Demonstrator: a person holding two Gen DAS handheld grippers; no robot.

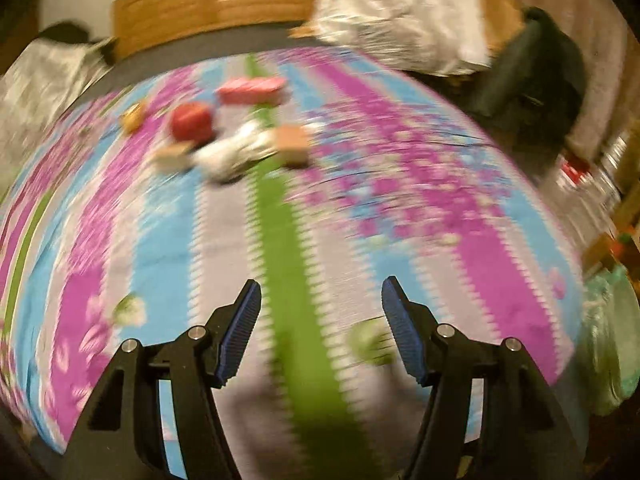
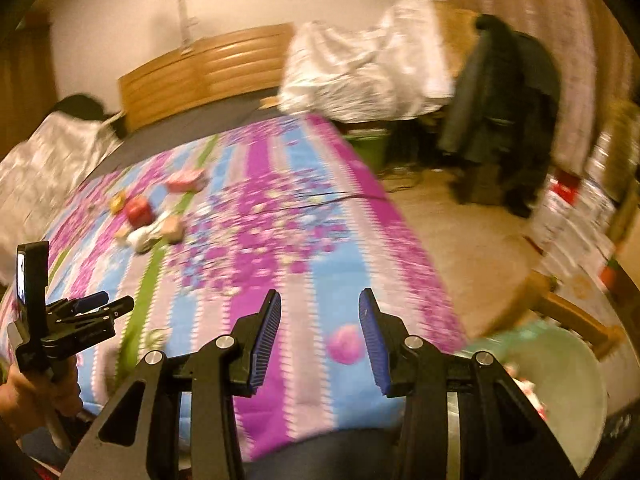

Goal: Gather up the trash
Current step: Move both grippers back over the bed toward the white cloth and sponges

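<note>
Both tongs – left gripper (image 1: pixel 321 307) & right gripper (image 2: pixel 319 322) – agape, empty; blurry red, pink & white litter pile (image 1: pixel 236 132) far ahead, uncollected – task barely begun.

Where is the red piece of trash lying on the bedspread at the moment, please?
In both wrist views the red piece lies far up the bedspread, left of centre, beside the white crumpled item.

Trash pile (image 1: pixel 236 136) motion-blurred — items unidentifiable, bag (image 2: pixel 560 384) edge-cropped
</note>
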